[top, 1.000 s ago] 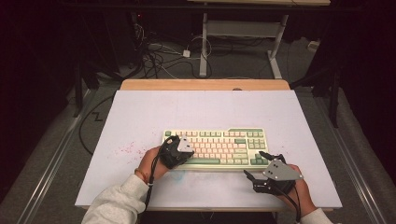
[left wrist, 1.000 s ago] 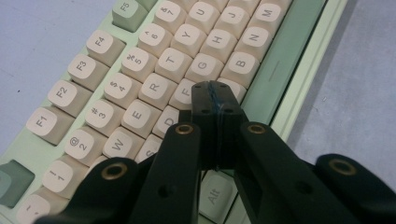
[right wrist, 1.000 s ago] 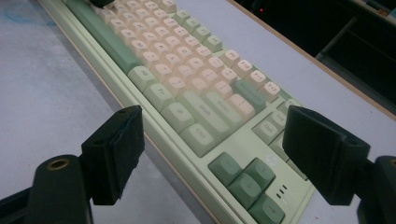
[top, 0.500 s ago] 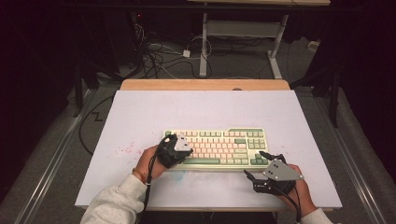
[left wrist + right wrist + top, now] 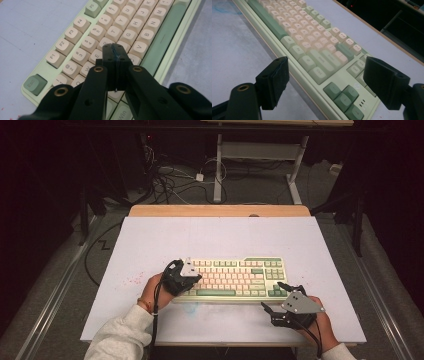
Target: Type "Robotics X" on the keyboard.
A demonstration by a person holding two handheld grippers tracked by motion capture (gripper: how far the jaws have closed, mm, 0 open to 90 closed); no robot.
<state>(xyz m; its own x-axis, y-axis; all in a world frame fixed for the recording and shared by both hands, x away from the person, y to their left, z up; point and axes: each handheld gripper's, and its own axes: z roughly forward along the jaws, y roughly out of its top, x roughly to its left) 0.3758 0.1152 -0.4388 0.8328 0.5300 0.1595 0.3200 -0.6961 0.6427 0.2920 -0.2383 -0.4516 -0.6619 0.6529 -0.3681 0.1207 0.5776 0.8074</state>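
Hovering over the keyboard (image 5: 140,32) near the table's (image 5: 150,245) front edge, the closed left gripper (image 5: 115,53) is aimed at its left-end keys; the open right gripper (image 5: 324,82) is held off its right end.

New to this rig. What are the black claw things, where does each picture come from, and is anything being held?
No robot here: a person holds a two-jaw gripper in each hand. One picture looks down from above the table; the other two come from cameras riding on each gripper, looking along its jaws. On the pale table lies a green and cream keyboard. The left gripper is shut, its tips over the letter keys near E and R, with nothing between the jaws. The right gripper is open, empty, by the keyboard's arrow-key corner.
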